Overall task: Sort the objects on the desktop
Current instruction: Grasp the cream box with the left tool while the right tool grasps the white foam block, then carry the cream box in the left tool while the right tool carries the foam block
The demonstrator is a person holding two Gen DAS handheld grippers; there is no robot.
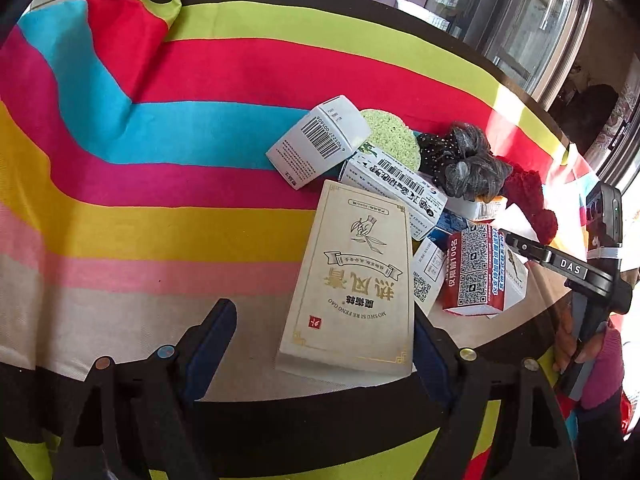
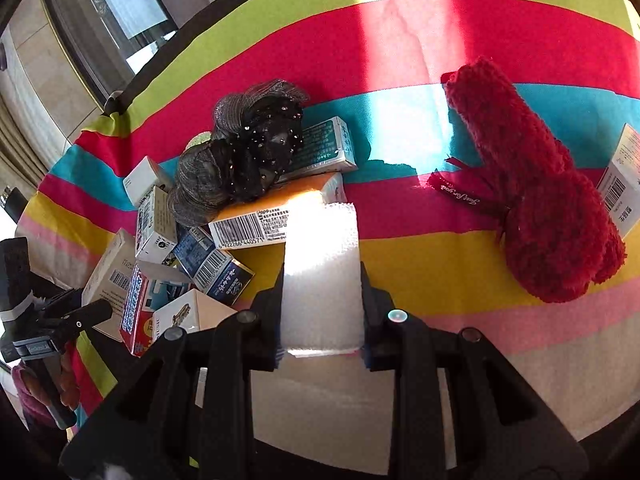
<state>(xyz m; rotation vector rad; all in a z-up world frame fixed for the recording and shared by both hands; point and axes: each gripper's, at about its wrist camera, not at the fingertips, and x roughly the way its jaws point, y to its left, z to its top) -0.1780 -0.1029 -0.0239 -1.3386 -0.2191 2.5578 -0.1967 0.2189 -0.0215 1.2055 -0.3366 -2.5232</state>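
A heap of small boxes lies on the striped cloth (image 1: 160,208). In the left wrist view my left gripper (image 1: 320,332) is open around the near end of a cream box with gold print (image 1: 352,272). A red QR-code box (image 1: 474,272), white barcode boxes (image 1: 320,140), a green sponge (image 1: 390,136) and a black-grey hair scrunchie (image 1: 464,160) lie beyond. In the right wrist view my right gripper (image 2: 322,280) is shut on a white sponge block (image 2: 322,264). A red fluffy mitt (image 2: 532,184) lies to its right, the scrunchie (image 2: 248,156) and boxes (image 2: 248,228) to its left.
The table's dark edge (image 1: 320,412) runs just under the left gripper. A window and wall lie behind the far edge. A white barcode box (image 2: 622,184) sits at the far right of the right wrist view. The right gripper's body shows at the left view's right side (image 1: 560,268).
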